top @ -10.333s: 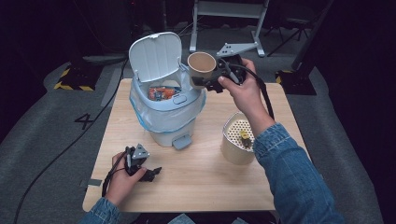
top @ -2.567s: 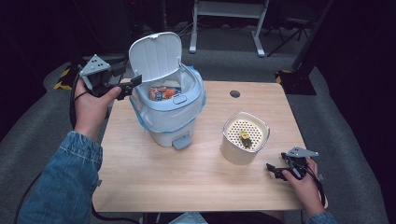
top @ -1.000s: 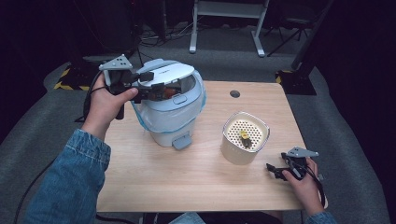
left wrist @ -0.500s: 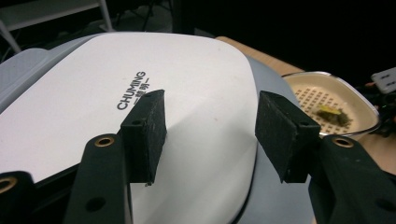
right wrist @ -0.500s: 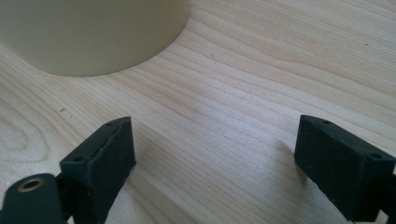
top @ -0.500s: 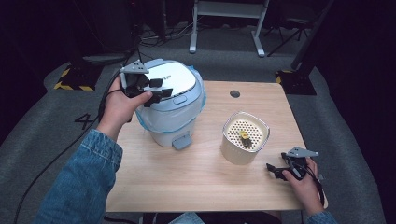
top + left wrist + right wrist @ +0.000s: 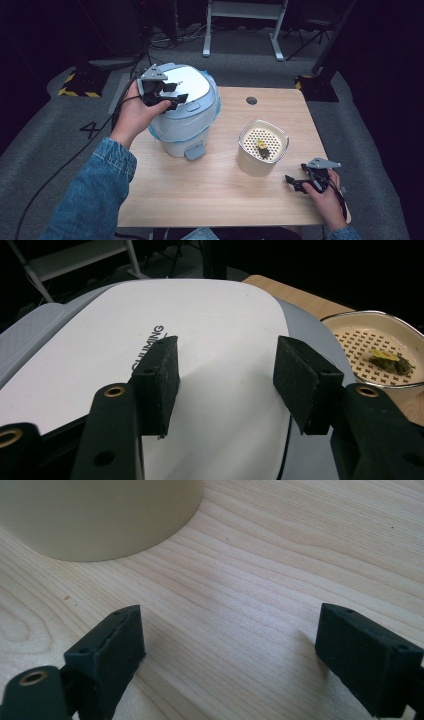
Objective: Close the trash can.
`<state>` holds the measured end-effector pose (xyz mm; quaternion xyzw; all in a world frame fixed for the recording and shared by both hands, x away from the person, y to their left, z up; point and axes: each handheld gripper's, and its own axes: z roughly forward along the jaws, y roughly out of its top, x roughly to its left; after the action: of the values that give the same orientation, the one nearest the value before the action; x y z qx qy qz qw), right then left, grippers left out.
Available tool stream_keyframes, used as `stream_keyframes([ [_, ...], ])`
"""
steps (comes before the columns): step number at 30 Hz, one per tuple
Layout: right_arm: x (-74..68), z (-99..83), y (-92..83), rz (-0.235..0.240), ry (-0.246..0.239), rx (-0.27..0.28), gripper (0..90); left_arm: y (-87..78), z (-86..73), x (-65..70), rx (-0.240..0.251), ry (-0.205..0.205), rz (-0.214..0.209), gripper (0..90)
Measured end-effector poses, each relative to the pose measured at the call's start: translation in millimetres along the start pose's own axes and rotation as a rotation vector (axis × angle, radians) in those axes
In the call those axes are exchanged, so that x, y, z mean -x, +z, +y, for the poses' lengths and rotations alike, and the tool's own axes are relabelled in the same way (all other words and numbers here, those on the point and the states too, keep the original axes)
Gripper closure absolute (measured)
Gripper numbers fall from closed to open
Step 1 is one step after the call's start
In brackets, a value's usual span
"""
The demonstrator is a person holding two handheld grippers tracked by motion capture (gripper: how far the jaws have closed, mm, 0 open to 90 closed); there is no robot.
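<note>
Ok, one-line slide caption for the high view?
Left claw rests open on the closed white lid of the pale-blue pedal bin; right claw idles beside the cream perforated container.

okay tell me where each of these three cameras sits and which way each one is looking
High view: above the person's side, looking forward and down on the table; both forearms, left gripper on the bin lid, right gripper.
Left gripper view: rides that gripper, looking across the bin lid toward the beige container; open jaws.
Right gripper view: low over the table; open jaws.
Shared: the beige container appears in all.
</note>
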<state>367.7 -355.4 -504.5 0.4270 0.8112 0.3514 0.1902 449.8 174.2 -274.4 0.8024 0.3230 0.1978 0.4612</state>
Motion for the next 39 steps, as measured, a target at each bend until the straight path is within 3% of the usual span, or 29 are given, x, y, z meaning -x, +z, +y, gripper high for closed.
stream_keyframes([
  [2, 0.0, 0.0, 0.0, 0.000, 0.000, 0.000, 12.4, 0.1, 1.1, 0.1, -0.023, 0.010, 0.006, 47.4],
  [4, -0.1, 0.0, 0.0, 0.000, -0.001, 0.001, 12.4, 1.1, 2.6, 3.6, -0.039, 0.040, 0.039, 48.0],
  [8, 0.0, 0.0, 0.0, 0.000, -0.001, 0.001, 12.4, 2.9, 1.3, 3.6, -0.018, 0.030, 0.025, 47.2],
  [9, 0.0, 0.0, 0.0, 0.000, -0.001, 0.001, 12.4, 2.9, 0.8, 3.5, -0.012, 0.031, 0.030, 45.4],
  [10, 0.0, 0.0, 0.0, 0.000, 0.000, 0.000, 12.4, 1.4, 0.3, 3.5, -0.011, 0.029, 0.035, 34.4],
  [11, 0.0, 0.0, 0.0, 0.000, 0.000, 0.000, 12.4, 1.4, 0.3, 3.5, -0.011, 0.029, 0.035, 32.2],
  [12, 0.0, 0.0, 0.0, 0.001, 0.000, 0.000, 12.4, -3.8, 0.3, 3.1, 0.030, 0.003, 0.006, 30.6],
  [14, 0.1, 0.1, 0.0, 0.001, 0.000, 0.000, 12.3, -7.2, 0.4, 3.6, 0.050, -0.001, -0.001, 27.6],
  [19, 1.2, 0.4, 0.3, 0.011, -0.008, -0.001, 12.3, -24.7, -2.2, 14.4, 0.069, 0.030, -0.047, 27.2],
  [25, 3.2, 1.1, 1.2, 0.027, -0.023, 0.000, 12.0, -41.1, -14.7, 33.9, 0.051, 0.057, -0.052, 25.7],
  [30, 3.3, 1.1, 1.3, 0.029, -0.023, 0.001, 12.0, -54.6, -31.3, 45.7, 0.048, 0.041, -0.052, 25.4],
  [39, 3.9, 1.3, 1.4, 0.034, -0.028, 0.000, 12.0, -67.0, -54.5, 54.1, 0.034, 0.013, -0.029, 25.2],
])
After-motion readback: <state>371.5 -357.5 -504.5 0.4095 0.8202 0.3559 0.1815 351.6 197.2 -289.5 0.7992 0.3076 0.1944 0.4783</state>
